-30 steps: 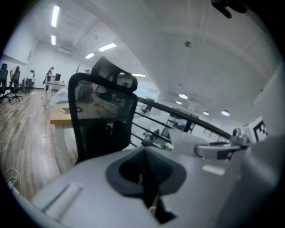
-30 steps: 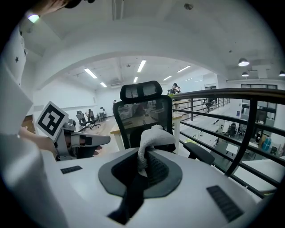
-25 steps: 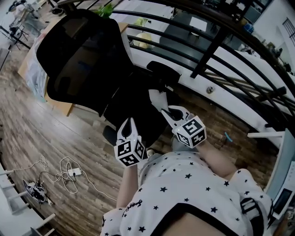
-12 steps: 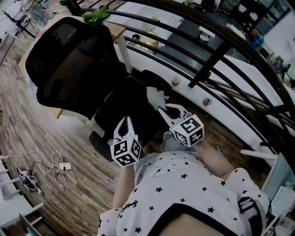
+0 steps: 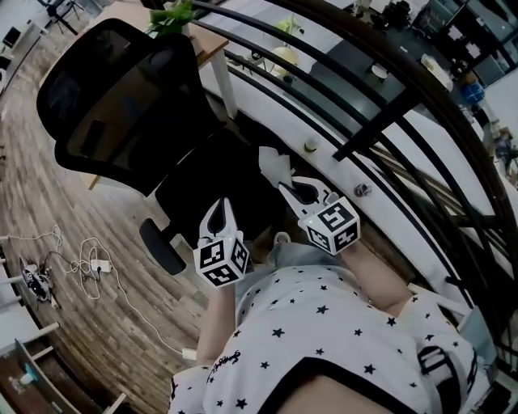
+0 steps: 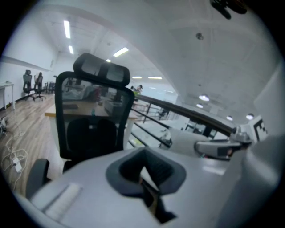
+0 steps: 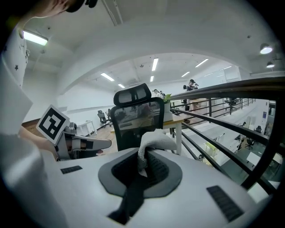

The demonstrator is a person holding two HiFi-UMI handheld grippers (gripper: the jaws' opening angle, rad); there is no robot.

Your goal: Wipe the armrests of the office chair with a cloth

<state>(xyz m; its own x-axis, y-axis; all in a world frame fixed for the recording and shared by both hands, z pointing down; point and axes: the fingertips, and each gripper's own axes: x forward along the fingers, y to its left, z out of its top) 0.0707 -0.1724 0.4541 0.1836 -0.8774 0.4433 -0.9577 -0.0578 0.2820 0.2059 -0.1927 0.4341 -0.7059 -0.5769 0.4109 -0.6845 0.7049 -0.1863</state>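
Two tools are up in front of the office chair (image 5: 121,97), and I judge this as the approach, with no wiping contact yet. My left tool (image 5: 218,214) is clenched on nothing and hovers over the seat's near edge. One black armrest (image 5: 162,247) sits just to its left, apart from it. My right tool (image 5: 295,192) is clamped on the white cloth (image 5: 273,164), which bunches out past the tips above the seat's other side. I can't pick out the second armrest there. Next move, my guess: lower the cloth flat onto an armrest pad and stroke along it, with the left tool steadying the chair in case it swivels.

Room: the wood-plank floor (image 5: 57,186) has a cable tangle (image 5: 89,263) at far left. A wooden surface (image 5: 206,50) with a green plant (image 5: 174,14) stands behind the backrest. A dark railing (image 5: 388,89) runs down the right, with open office beyond.
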